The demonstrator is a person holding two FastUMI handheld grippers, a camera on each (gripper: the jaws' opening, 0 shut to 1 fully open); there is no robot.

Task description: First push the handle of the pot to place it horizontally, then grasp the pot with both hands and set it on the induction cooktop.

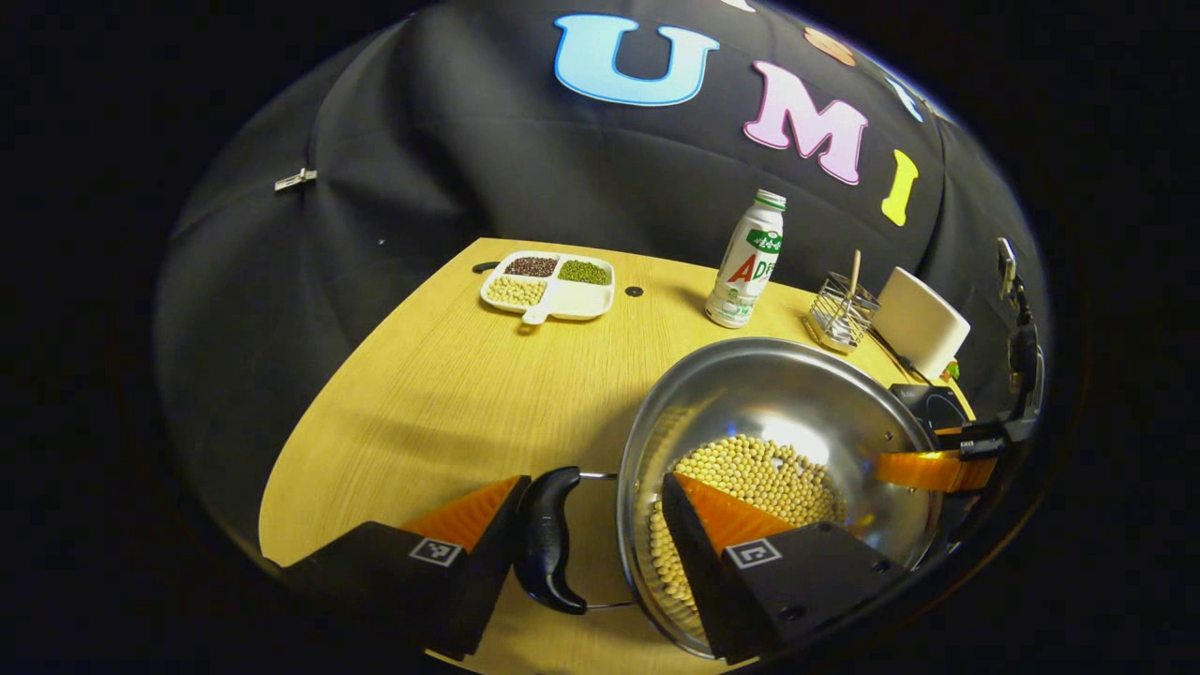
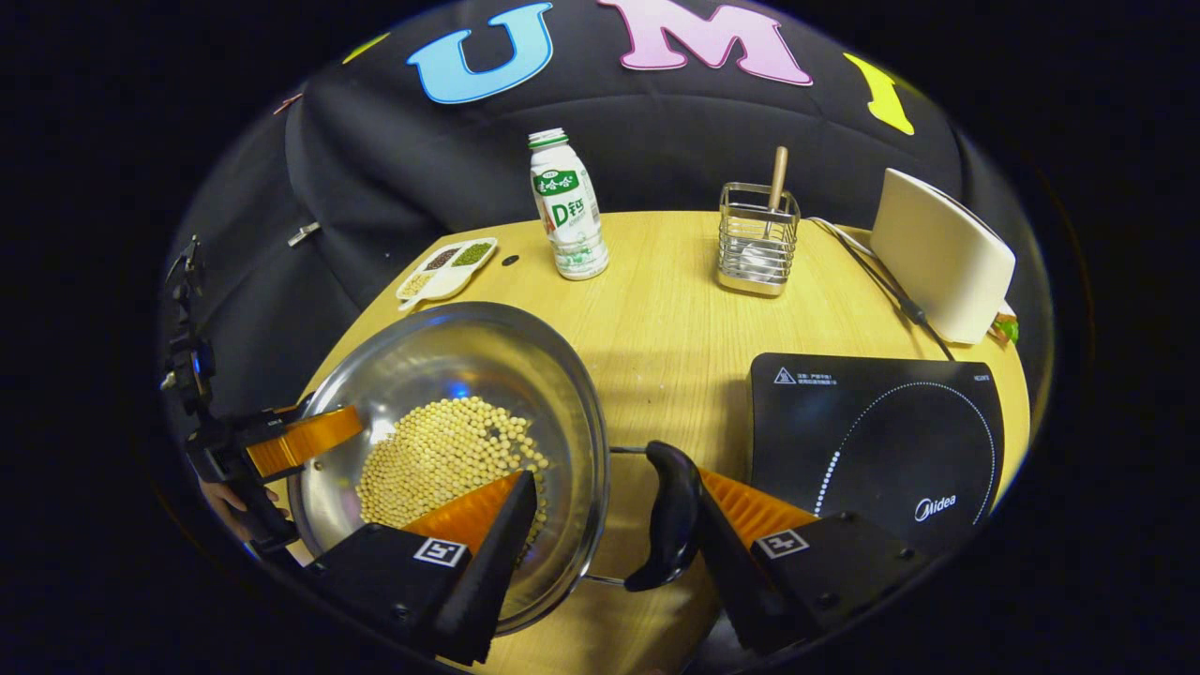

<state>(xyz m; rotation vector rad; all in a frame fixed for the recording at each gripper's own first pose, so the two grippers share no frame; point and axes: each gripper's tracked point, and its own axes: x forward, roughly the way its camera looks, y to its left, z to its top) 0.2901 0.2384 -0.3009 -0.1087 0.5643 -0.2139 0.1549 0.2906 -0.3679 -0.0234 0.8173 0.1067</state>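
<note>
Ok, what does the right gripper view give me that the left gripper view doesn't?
The right gripper view gives you the cooktop face with its ring, the right handle between the fingers, and a hand at the pot's far rim. The left gripper view gives you the left handle between the fingers and the tray compartments plainly. Both share the pot of beans, the bottle, the rack and the white box.

Evenly lit from above; glare on pot wall, soft shadows on desk, fisheye-bent edges, sharp focus.
</note>
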